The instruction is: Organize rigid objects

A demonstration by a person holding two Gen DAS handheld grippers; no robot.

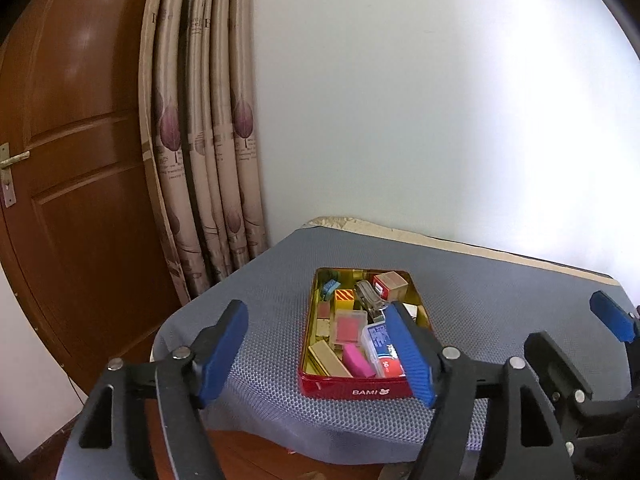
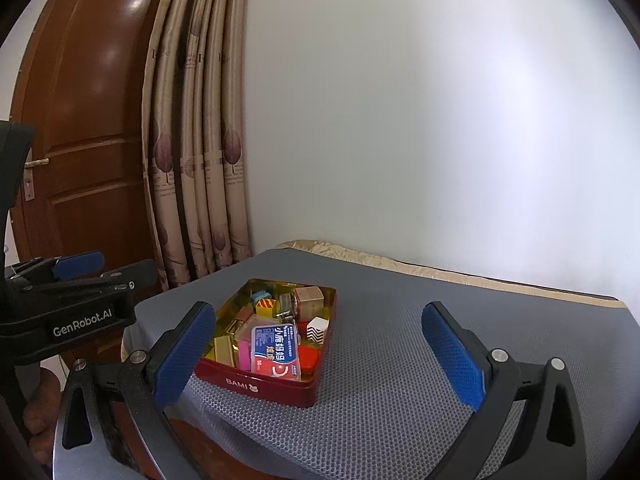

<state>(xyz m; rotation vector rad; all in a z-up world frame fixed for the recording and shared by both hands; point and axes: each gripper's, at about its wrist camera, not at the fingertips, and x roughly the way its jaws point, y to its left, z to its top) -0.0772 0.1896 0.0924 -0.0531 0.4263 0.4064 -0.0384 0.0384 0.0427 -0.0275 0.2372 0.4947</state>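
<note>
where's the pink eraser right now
In the red tin, near its front wall, between a gold bar and the blue-and-red box; pink eraser in left view.

A red rectangular metal tin [image 2: 276, 390] with a gold inside is sitting on a grey honeycomb-textured mat [image 2: 392, 364]. Inside it are lying a pink eraser-like block [image 1: 357, 359], an orange block with diagonal stripes [image 1: 345, 298] and a white block with black zigzags [image 2: 318, 330]. Both grippers are showing blue ridged pads [image 2: 454, 356] on black frames.
</note>
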